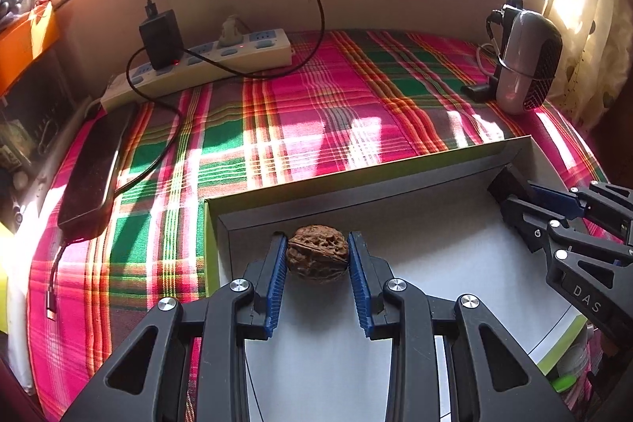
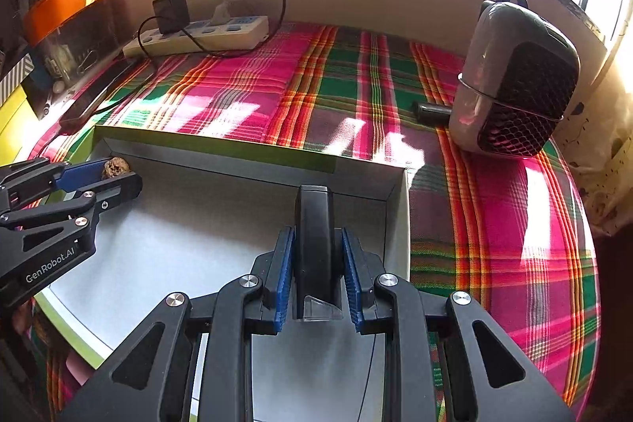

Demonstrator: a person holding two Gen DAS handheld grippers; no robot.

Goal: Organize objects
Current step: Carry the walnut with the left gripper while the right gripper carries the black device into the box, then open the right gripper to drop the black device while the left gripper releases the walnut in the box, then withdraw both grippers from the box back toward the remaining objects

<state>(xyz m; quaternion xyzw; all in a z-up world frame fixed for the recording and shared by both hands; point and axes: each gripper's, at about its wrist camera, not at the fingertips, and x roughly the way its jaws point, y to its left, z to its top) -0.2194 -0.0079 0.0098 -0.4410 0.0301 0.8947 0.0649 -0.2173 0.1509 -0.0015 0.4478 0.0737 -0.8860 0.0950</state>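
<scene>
**2 grippers loaded over the open box**

The open box (image 1: 221, 220) is the landmark: shallow, white inside, with a green outer rim. Its floor is mostly bare. The left gripper (image 1: 317, 256) sits at the box's far left corner, its 2 blue pads clamped on a walnut (image 1: 317, 258), close to the far wall. The right gripper (image 2: 317, 263) is at the box's far right corner, pads pressed on a slim black object (image 2: 314, 240) whose tip nearly reaches the far wall. The 2 grippers stand well apart.

Beyond the box's far wall lies a stretch of plaid cloth (image 1: 336, 97) with nothing on it. Past that, far left of the box, a power strip (image 1: 221, 58) with a black charger (image 1: 160, 36) and looping cable. A dark phone (image 1: 95, 165) lies left of the box. Far right of the box stands a grey mesh-fronted device (image 2: 514, 82), with a small black cylinder (image 2: 431, 112) just beside it.
</scene>
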